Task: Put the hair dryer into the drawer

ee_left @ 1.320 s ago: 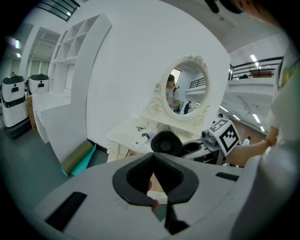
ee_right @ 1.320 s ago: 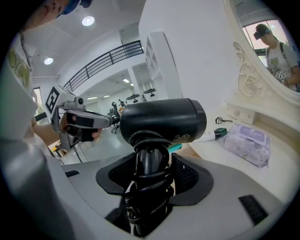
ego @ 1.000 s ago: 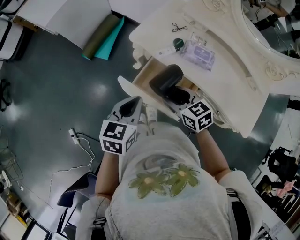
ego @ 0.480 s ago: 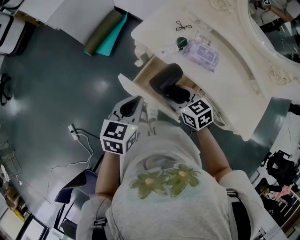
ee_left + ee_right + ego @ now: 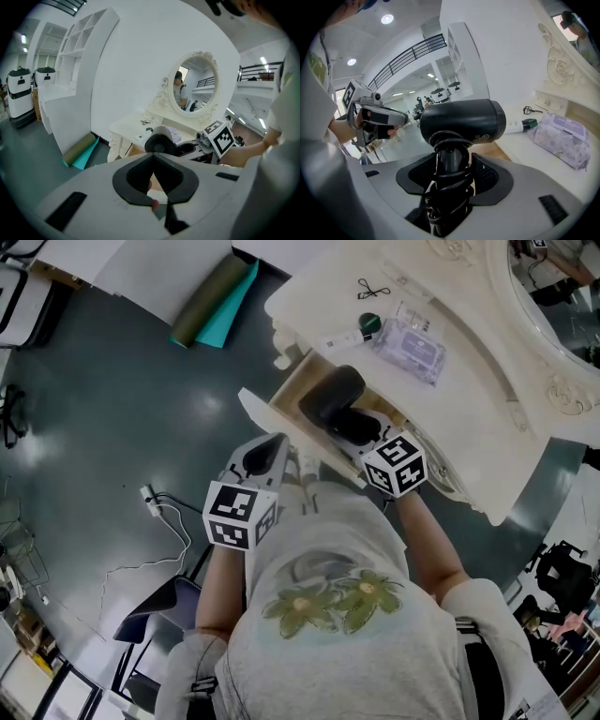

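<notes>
While the right gripper (image 5: 452, 161) clamps tight on the cord-wrapped handle of the hair dryer (image 5: 461, 119), the black body sits just ahead of its jaws, over the open drawer (image 5: 296, 390). Whether it touches the bottom, I can't tell. So the carry looks nearly done, with setting down and release left, and the left gripper (image 5: 152, 158) waits beside it, jaws together on nothing.
</notes>
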Demonstrator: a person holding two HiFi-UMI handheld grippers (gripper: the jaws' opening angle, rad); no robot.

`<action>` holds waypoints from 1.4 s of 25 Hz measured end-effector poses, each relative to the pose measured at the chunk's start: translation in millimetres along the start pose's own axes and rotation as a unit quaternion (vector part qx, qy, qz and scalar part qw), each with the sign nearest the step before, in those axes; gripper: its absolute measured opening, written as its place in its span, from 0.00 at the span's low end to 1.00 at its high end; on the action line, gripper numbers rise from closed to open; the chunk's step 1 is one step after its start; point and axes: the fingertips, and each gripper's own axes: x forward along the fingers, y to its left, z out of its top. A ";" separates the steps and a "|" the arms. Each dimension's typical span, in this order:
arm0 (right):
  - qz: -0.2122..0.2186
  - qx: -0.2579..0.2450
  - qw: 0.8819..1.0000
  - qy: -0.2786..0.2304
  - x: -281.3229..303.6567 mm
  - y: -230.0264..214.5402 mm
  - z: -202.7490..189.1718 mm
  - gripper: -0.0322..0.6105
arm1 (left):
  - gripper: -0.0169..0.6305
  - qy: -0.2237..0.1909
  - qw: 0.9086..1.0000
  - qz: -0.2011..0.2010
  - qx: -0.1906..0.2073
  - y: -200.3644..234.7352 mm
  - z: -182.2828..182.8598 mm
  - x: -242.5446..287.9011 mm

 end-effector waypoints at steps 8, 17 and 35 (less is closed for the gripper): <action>0.005 0.001 1.000 0.008 8.8 -5.6 -3.3 0.39 | 0.04 0.010 1.000 -0.002 -0.005 1.4 -2.2 7.2; 0.006 0.002 1.000 0.018 17.8 -12.3 -7.6 0.39 | 0.04 0.019 1.000 -0.005 -0.013 2.5 -5.9 12.6; 0.006 -0.005 0.999 0.036 31.5 -17.0 -20.4 0.39 | 0.04 0.032 0.999 -0.007 -0.030 7.3 -18.8 17.0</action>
